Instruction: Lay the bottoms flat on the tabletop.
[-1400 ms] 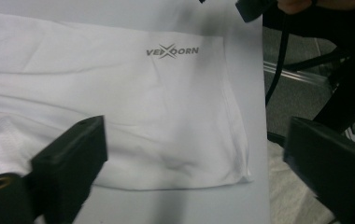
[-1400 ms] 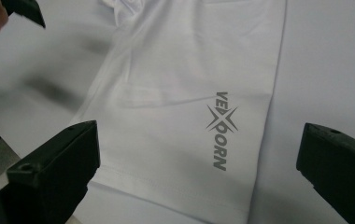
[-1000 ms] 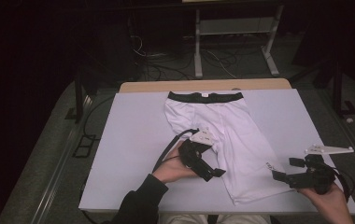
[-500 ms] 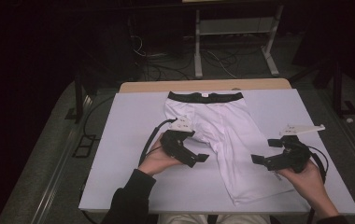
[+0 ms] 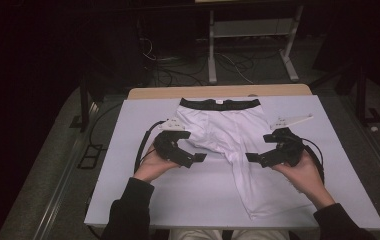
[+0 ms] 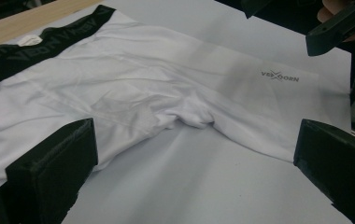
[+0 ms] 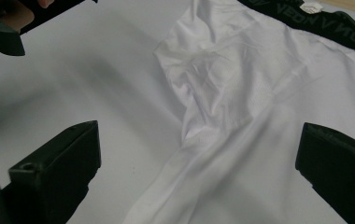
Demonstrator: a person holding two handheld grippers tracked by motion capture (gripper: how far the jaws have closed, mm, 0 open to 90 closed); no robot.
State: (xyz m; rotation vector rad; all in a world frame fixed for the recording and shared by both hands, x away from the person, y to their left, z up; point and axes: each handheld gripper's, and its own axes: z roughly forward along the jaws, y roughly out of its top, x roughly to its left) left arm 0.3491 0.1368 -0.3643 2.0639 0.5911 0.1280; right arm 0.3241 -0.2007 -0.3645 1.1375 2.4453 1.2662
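White shorts (image 5: 230, 145) with a black waistband (image 5: 219, 104) are lying flat mid-table (image 5: 128, 200). Left gripper (image 5: 194, 158) and right gripper (image 5: 256, 157) are flanking the crotch, jaws apart, gripping nothing. Apparently a fold is being set up; the next move calls for pinching fabric edges.

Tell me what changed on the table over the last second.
Both grippers moved away from the person, up along the white shorts. The left gripper left the near leg for the crotch area; the right gripper came in from the table's near right corner to the shorts' right edge. Both have open jaws and hold nothing. The shorts lie flat as before, black waistband at the far edge.
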